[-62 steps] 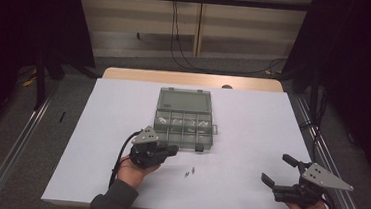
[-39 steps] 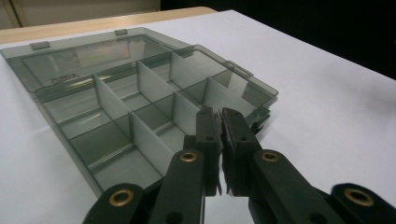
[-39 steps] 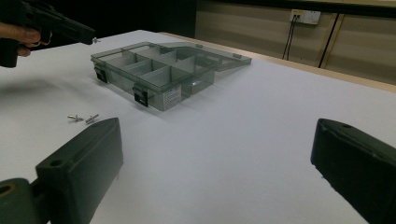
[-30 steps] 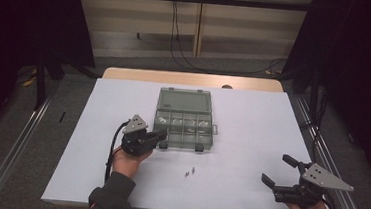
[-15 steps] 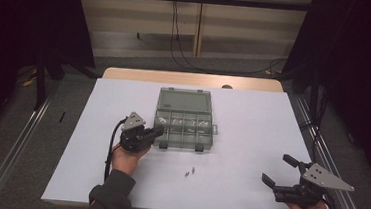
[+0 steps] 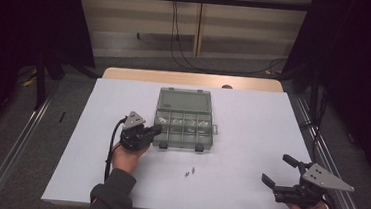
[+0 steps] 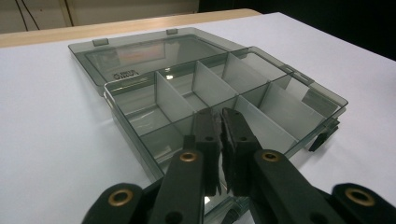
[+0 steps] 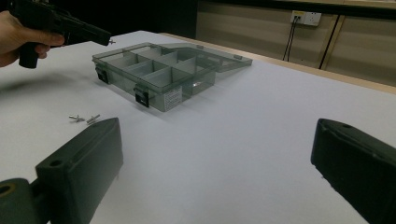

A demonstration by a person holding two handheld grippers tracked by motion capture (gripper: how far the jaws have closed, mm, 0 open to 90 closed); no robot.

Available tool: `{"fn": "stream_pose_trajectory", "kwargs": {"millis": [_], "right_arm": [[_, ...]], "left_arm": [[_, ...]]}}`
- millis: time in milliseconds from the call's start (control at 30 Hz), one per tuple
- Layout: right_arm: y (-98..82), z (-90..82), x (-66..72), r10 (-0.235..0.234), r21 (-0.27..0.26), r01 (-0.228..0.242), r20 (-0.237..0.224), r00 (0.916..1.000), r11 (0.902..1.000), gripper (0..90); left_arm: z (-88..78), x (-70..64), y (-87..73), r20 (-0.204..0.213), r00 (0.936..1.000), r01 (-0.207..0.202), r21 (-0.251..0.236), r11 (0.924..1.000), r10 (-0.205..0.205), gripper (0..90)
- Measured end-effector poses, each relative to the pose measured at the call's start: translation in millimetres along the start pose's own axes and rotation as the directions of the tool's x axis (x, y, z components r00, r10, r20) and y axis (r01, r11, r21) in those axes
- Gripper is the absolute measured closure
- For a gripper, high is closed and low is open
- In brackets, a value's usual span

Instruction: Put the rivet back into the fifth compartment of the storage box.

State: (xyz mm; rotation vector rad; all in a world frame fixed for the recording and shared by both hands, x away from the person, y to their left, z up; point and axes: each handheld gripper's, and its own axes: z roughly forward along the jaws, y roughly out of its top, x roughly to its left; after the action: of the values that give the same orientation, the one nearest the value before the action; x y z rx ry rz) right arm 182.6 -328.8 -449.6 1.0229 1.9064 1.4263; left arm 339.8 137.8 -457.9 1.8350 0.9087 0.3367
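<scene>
A smoky clear organiser box point(image 6: 184, 123) lies mid-table, its lid point(image 6: 184, 101) folded flat behind it. In the left gripper view its dividers point(image 7: 205, 84) show, and the near compartments look bare. My left gripper point(image 6: 157, 129) hovers over the box's front left corner, jaws shut point(image 7: 218, 112). In the right gripper view a tiny silver screw point(image 8: 111, 42) sticks out of that gripper's tip point(image 8: 105, 36). Two more small screws point(image 6: 189, 171) point(image 8: 84, 118) lie on the white table in front of the box point(image 8: 159, 70). My right gripper point(image 6: 275, 167) rests at the front right, jaws wide open point(image 8: 217, 126).
The white table cover point(image 6: 252, 120) ends at a wooden strip point(image 6: 190, 79) at the far side. Dark curtains stand left and right; cables point(image 6: 178, 39) hang on the back wall. Two black latches point(image 6: 199, 147) hang on the box's front wall.
The left gripper has left the loose screws, moved up-left to the box's front left corner, and has barely shifted in the last second. The right gripper has kept still.
</scene>
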Motion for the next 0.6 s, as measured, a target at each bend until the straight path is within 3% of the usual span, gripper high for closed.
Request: {"fn": "stream_pose_trajectory", "kwargs": {"millis": [167, 367, 533, 600], "right_arm": [[-0.3, 0.2, 0.1, -0.001, 0.002, 0.001, -0.002, 1.0000, 1.0000, 2.1], [-0.4, -0.4, -0.3, -0.001, 0.002, 0.001, -0.002, 1.0000, 1.0000, 2.1], [-0.1, -0.8, 0.0, -0.001, 0.000, 0.001, -0.002, 1.0000, 1.0000, 2.1], [-0.2, -0.7, -0.1, 0.001, -0.002, -0.001, -0.004, 1.0000, 1.0000, 2.1]], "left_arm": [[2.5, 1.6, -1.8, -0.012, 0.9998, -0.017, 0.010, 0.9998, 0.017, 85.5], [0.6, 0.0, -0.8, -0.009, 0.9995, -0.031, -0.012, 0.9995, 0.031, 76.2], [-0.8, -4.4, 0.3, 0.048, 0.9987, -0.015, -0.026, 0.9996, 0.016, 70.5], [-1.4, -8.3, 1.1, 0.077, 0.9965, -0.030, -0.035, 0.9989, 0.033, 67.2]]}}
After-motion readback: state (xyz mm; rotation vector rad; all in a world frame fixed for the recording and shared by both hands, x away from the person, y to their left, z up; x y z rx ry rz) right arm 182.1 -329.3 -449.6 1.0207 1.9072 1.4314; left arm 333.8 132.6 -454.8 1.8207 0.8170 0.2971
